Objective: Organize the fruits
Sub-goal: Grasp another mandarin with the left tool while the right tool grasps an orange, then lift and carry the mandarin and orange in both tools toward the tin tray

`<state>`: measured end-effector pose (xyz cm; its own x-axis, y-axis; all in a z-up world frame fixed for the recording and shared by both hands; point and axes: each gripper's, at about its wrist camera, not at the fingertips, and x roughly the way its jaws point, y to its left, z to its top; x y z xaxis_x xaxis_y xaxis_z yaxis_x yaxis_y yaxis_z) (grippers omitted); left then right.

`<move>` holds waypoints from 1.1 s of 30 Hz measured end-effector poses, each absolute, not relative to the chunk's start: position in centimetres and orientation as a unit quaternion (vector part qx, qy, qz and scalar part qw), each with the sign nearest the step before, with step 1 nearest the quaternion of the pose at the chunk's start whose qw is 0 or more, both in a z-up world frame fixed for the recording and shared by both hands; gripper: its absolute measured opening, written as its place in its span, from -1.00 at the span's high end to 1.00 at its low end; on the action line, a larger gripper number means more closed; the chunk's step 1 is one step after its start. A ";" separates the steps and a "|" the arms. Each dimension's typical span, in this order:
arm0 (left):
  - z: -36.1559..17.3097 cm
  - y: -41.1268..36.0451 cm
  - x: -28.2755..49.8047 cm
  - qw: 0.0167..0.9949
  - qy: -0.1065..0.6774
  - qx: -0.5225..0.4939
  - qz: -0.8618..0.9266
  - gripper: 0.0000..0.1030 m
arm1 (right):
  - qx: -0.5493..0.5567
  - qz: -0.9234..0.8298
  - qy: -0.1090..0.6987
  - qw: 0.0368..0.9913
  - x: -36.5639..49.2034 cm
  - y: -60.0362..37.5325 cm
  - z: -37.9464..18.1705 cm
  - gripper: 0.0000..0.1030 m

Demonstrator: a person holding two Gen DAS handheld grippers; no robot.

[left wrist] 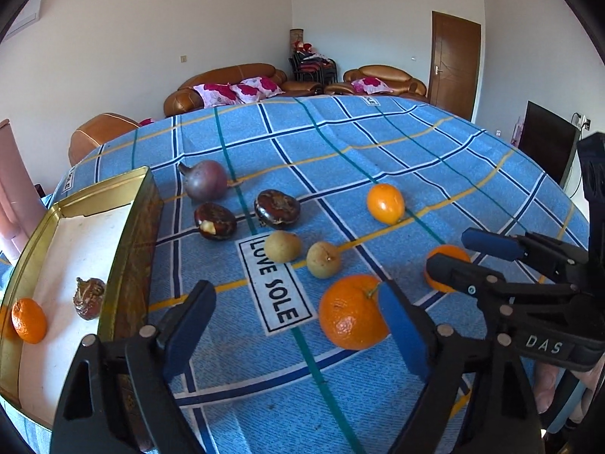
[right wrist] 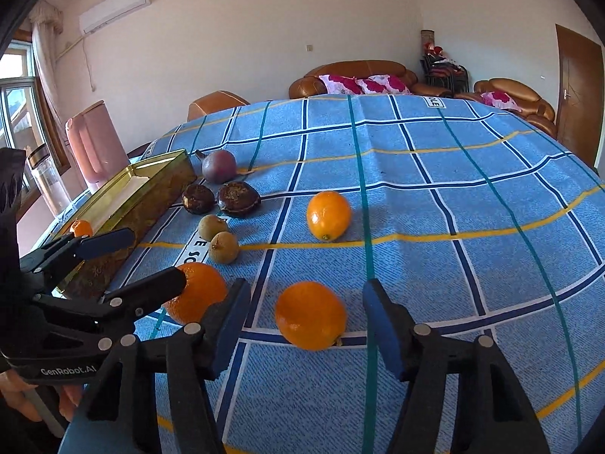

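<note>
1. My left gripper (left wrist: 298, 325) has its fingers spread wide and holds nothing. The right-hand pad (left wrist: 401, 329) sits just beside a mandarin with a little stem (left wrist: 349, 312). I cannot tell if it touches it.
2. My right gripper (right wrist: 306, 325) is spread wide too, and it is empty. An orange fruit (right wrist: 311, 314) sits between its two fingers, near the cloth's front edge. The fingers do not touch it.
3. I think both grippers are wide open like this so each can close on the fruit right in front of it.
4. The gold tin (left wrist: 124, 227) stands at the left edge of the blue checked cloth (left wrist: 416, 159). Its lid is off, so I think the fruits go in there.
5. Two things are in the tin: a small mandarin (left wrist: 28, 319) and a wrinkly brown fruit (left wrist: 90, 298), side by side near the front end.
6. The rest wait on the cloth. A purple fruit (left wrist: 206, 180) lies next to the tin's far corner. Two dark brown fruits (left wrist: 214, 221) (left wrist: 277, 207) lie just in front of it.
7. Two small tan fruits (left wrist: 282, 246) (left wrist: 323, 260) lie in the middle, by the "LOVE SOLE" label (left wrist: 276, 283). One more orange fruit (left wrist: 385, 203) lies alone, further toward the right edge.
</note>
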<state>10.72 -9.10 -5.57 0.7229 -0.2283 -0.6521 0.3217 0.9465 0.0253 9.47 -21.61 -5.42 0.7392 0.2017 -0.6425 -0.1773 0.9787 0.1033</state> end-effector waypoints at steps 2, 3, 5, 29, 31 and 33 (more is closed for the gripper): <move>-5.6 -9.1 10.7 0.925 0.343 0.068 -0.150 -0.74 | 0.013 0.091 0.348 0.933 9.3 -21.8 -5.4 -0.11; -5.6 -9.2 10.7 0.924 0.343 0.071 -0.151 -0.74 | 0.007 0.088 0.354 0.931 9.4 -21.8 -5.5 -0.09; -5.6 -9.6 10.6 0.924 0.340 0.080 -0.154 -0.74 | 0.002 0.093 0.362 0.927 9.5 -21.8 -5.6 -0.01; -8.0 -11.2 11.0 0.889 0.405 0.072 -0.200 0.04 | 0.003 0.118 0.371 0.921 9.8 -21.8 -5.8 0.18; -7.6 -10.4 10.7 0.897 0.392 0.052 -0.199 0.04 | -0.003 0.119 0.363 0.924 9.5 -21.6 -5.6 0.18; -7.3 -9.7 10.4 0.903 0.381 0.040 -0.193 0.05 | -0.012 0.122 0.348 0.929 9.1 -21.4 -5.4 0.18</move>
<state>10.38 -9.73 -7.34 0.6345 -0.3181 -0.7044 0.3792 0.9223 -0.0750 9.06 -21.36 -5.36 0.7272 0.2188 -0.6506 -0.2360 0.9697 0.0623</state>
